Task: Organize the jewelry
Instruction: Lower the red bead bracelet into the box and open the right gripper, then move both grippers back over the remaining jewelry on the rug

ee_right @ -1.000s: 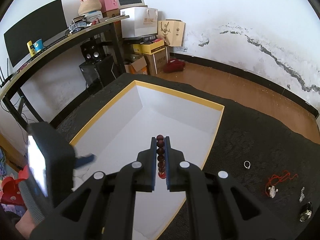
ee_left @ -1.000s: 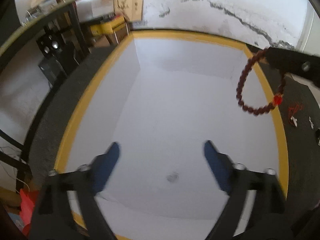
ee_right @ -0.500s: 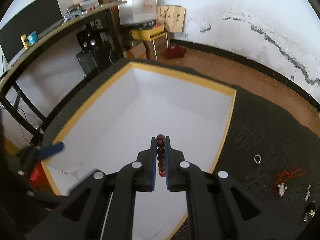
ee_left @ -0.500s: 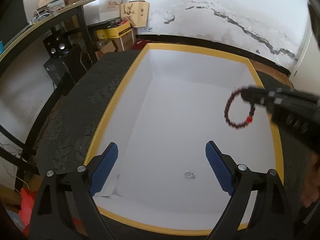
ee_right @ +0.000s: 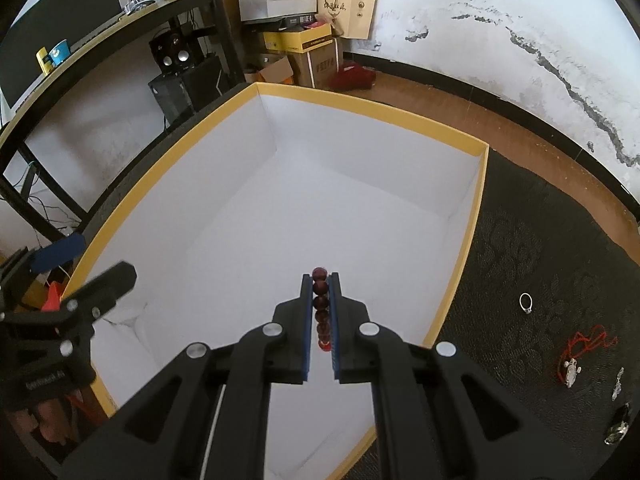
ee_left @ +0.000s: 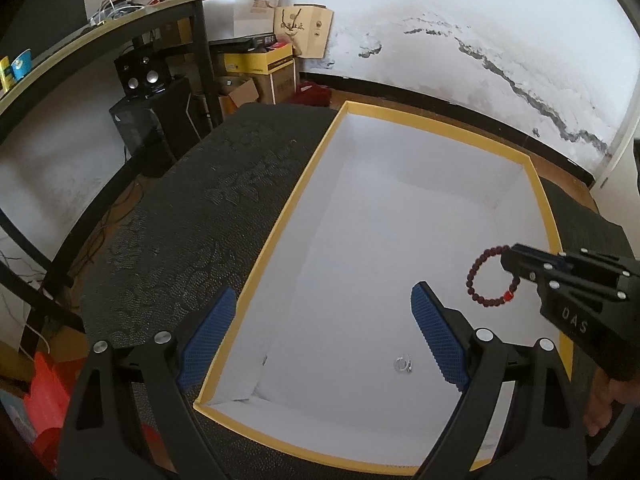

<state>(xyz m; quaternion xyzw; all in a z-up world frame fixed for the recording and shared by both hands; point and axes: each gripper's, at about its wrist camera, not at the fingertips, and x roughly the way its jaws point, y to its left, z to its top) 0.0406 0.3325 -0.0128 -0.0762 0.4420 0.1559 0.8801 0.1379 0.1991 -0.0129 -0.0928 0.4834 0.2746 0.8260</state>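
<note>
Currently the right gripper (ee_right: 320, 312) is clamped on a dark red bead bracelet (ee_left: 486, 276), jaws nearly together with the beads pinched in a line between the blue pads. From the left wrist view the bracelet hangs as a loop off the gripper tips (one brighter red bead at the bottom), over the right side of the white box (ee_left: 538, 200), inside its yellow rim and clear of the floor of the box.

Left gripper (ee_left: 320, 340) has its jaws spread wide with nothing between them. It sits over the near left corner of the box, left finger outside the rim above the dark patterned cloth (ee_left: 200, 216), right finger over the interior.

One small silver ring (ee_left: 402, 363) lies on the box floor near the front.

Outside the box, on the cloth to the right: another ring (ee_right: 525, 303), a red cord with a pendant (ee_right: 576, 354), and a couple of small pieces at the edge, too small to identify.
</note>
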